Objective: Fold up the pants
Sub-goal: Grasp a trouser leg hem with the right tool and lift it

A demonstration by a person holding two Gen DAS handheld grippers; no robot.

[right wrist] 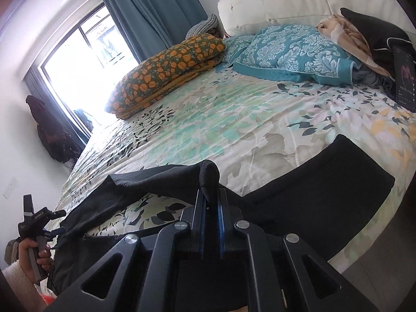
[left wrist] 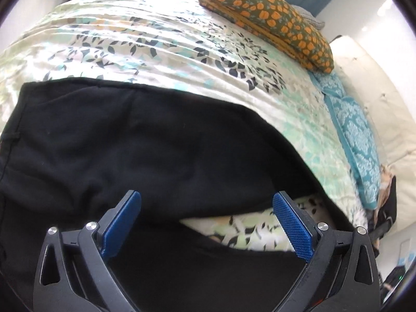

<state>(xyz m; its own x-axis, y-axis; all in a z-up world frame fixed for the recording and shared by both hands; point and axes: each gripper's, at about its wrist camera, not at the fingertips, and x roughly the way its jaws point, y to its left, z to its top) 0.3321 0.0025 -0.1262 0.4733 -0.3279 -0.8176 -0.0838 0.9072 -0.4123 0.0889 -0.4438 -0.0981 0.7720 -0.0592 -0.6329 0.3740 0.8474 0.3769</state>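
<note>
A wide bed covered by a pale floral sheet with teal and dark leaf prints fills my view, with a padded cream headboard at its far end. On the near part of the sheet lie the black fabric pants, spread and partly folded so that a strip of sheet shows between two layers. A folded olive quilt with orange flowers sits by the window side, and a teal damask pillow rests near the headboard. My right gripper is clamped tight on a raised fold of the pants. My left gripper hangs above the pants, its blue pads spread wide apart and holding nothing.
</note>
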